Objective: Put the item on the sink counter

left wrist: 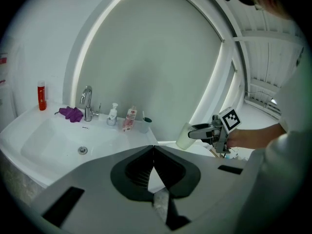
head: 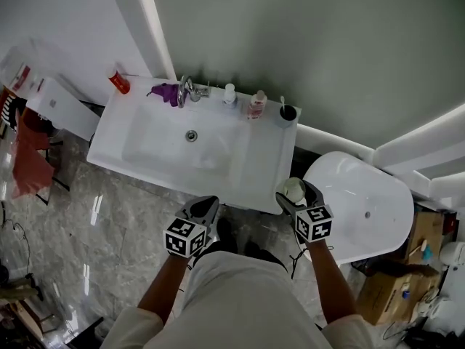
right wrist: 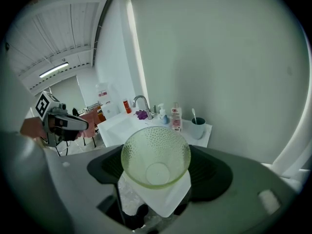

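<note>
A pale green dimpled glass cup (right wrist: pixel 156 161) sits between the jaws of my right gripper (right wrist: pixel 157 172), which is shut on it, mouth toward the camera. In the head view the cup (head: pixel 294 190) and right gripper (head: pixel 295 195) hover just off the front right corner of the white sink counter (head: pixel 265 173). My left gripper (head: pixel 206 205) is at the counter's front edge, left of the right one. Its jaws meet with nothing between them in the left gripper view (left wrist: pixel 153 152), where the cup (left wrist: pixel 185 136) also shows to the right.
Along the counter's back stand a red bottle (head: pixel 120 82), a purple cloth (head: pixel 166 91), the faucet (head: pixel 185 91), a soap dispenser (head: pixel 229 94), a pink bottle (head: pixel 256 105) and a dark toothbrush cup (head: pixel 288 112). A white toilet (head: pixel 363 202) is right of the counter.
</note>
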